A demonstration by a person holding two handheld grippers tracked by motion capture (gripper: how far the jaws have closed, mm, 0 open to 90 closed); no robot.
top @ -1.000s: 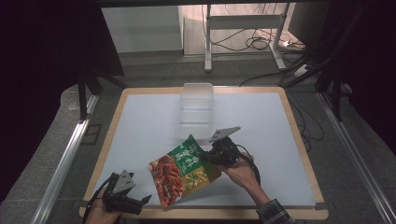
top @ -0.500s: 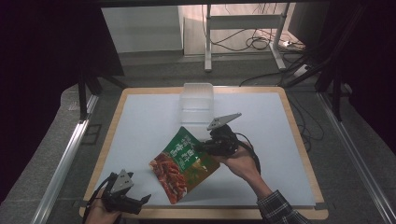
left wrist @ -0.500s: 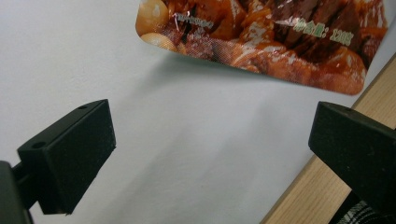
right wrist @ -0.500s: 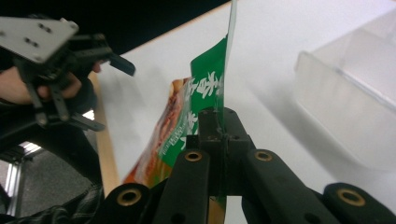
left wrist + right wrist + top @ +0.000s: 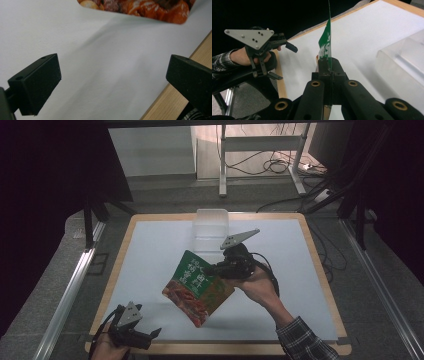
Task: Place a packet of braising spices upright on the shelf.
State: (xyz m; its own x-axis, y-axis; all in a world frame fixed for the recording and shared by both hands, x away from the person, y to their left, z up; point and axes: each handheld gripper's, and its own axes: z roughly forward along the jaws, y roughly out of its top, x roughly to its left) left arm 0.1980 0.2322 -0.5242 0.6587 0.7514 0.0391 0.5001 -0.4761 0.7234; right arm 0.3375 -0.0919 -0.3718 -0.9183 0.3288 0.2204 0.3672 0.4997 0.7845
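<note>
High view, pouch: a flat green and orange printed food pouch (image 5: 197, 286) is held up over the middle of the counter, its orange end hanging toward the near edge.
Pouch in right gripper view: the green printed edge (image 5: 326, 37) stands thin and upright out of the clenched black fingers.
Pouch in left gripper view: its orange printed end (image 5: 140, 8) crosses the top of the frame, above the white surface.
Right gripper: the black right gripper with a grey three-cornered plate (image 5: 220, 268) sits just right of the pouch, its fingers clamped on the pouch's right edge; the person's right hand (image 5: 257, 287) holds it from behind, with a plaid sleeve (image 5: 302, 342) below.
Left gripper: the black left gripper with its own grey plate (image 5: 145, 336) rests low at the counter's near left corner, well apart from the pouch; its fingers (image 5: 37, 82) are spread wide with nothing between them.
Left hand: gripping that tool at the bottom edge (image 5: 102, 347), partly cut off.
Box: a clear plastic lidded box (image 5: 212, 224) stands at the far middle of the counter, beyond the right gripper; whether anything lies inside is hard to tell.
Counter: white sheet (image 5: 150, 250) with a light wooden rim (image 5: 320, 265).
Beyond: grey floor, cables (image 5: 262, 165) and metal frame legs.
</note>
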